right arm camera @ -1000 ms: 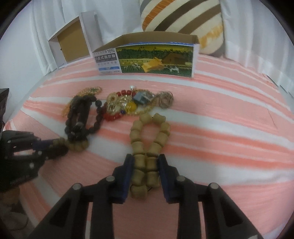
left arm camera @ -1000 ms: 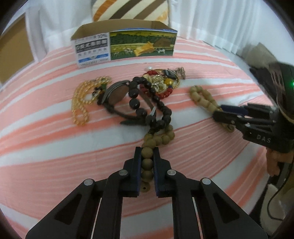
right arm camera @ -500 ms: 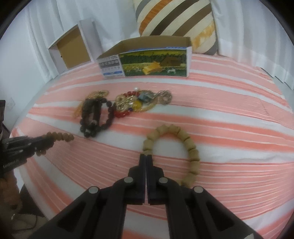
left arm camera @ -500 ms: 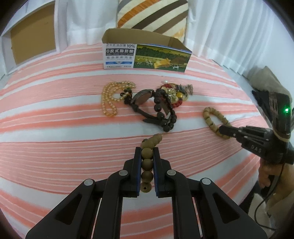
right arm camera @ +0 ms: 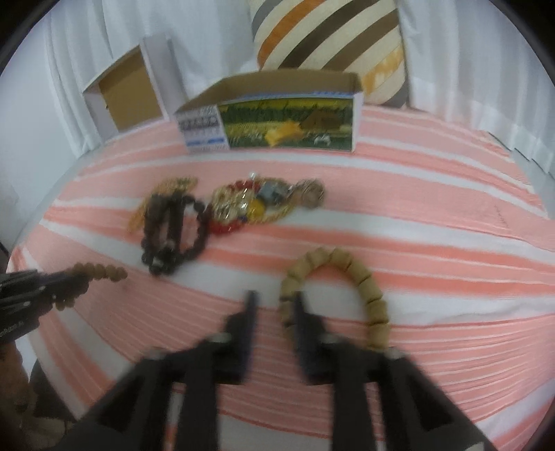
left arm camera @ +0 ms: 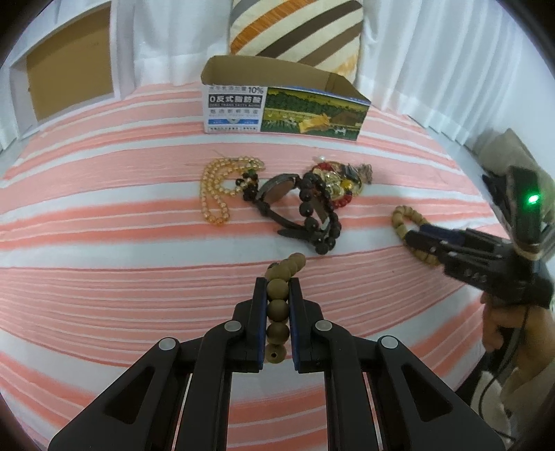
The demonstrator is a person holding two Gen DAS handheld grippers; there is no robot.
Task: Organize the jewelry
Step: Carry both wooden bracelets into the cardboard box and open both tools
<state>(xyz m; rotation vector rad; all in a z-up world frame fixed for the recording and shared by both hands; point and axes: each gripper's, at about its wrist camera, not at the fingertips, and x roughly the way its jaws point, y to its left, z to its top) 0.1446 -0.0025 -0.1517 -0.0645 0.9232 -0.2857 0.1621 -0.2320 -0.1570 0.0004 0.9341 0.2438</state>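
My left gripper is shut on a brown round-bead bracelet and holds it above the striped bedcover; it also shows at the left of the right wrist view. My right gripper is open, its right finger beside a tan wooden-bead bracelet that lies on the cover. In the left wrist view the right gripper sits at that tan bracelet. A pile of jewelry lies mid-bed: a yellow bead necklace, dark bead bracelets and gold and red pieces.
An open printed cardboard box stands behind the pile, also in the right wrist view. A second open white box stands at the back left. A striped pillow and white curtains are behind. The bed edge falls away at the right.
My left gripper has lifted the brown bracelet up and back from the pile. My right gripper shut beside the tan bracelet, then opened again; the bracelet spread into a loop.
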